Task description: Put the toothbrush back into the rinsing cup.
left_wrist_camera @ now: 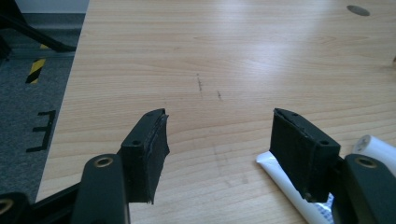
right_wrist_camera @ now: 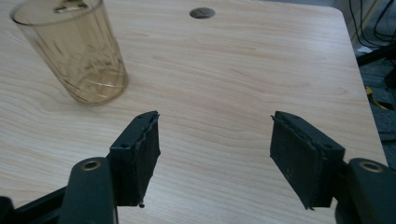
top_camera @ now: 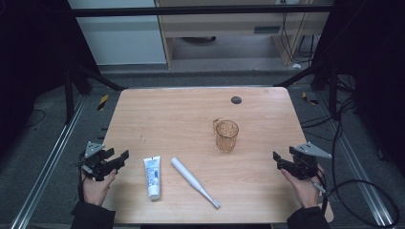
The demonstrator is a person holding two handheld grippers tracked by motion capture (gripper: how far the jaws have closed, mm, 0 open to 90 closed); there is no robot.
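From above, the wooden table (top_camera: 191, 109) carries three things. A white toothpaste tube (top_camera: 153, 177) lies flat near the front edge, cap end toward the person. Just beside it on the right lies a white electric toothbrush (top_camera: 193, 182), set slantwise with its thin head pointing toward the front right. Farther back and to the right an amber glass cup (top_camera: 227, 135) stands upright, well apart from both. The left gripper (top_camera: 120, 159) is held at the table's left front corner, near the tube but not touching it, jaws spread with nothing between them. The right gripper (top_camera: 280, 160) is held at the right edge, jaws likewise spread and empty, level with the cup but well apart from it. A dark round plug (top_camera: 236, 99) sits in the tabletop near the back.

In the left gripper view, the two black jaws stand wide over bare wood; the toothpaste tube (left_wrist_camera: 285, 186) lies partly under the right-hand jaw, and the toothbrush's blunt end (left_wrist_camera: 378, 150) peeks in beyond it.

In the right gripper view, the jaws gape over empty wood, and the amber cup (right_wrist_camera: 77, 51) stands ahead, off to the left.
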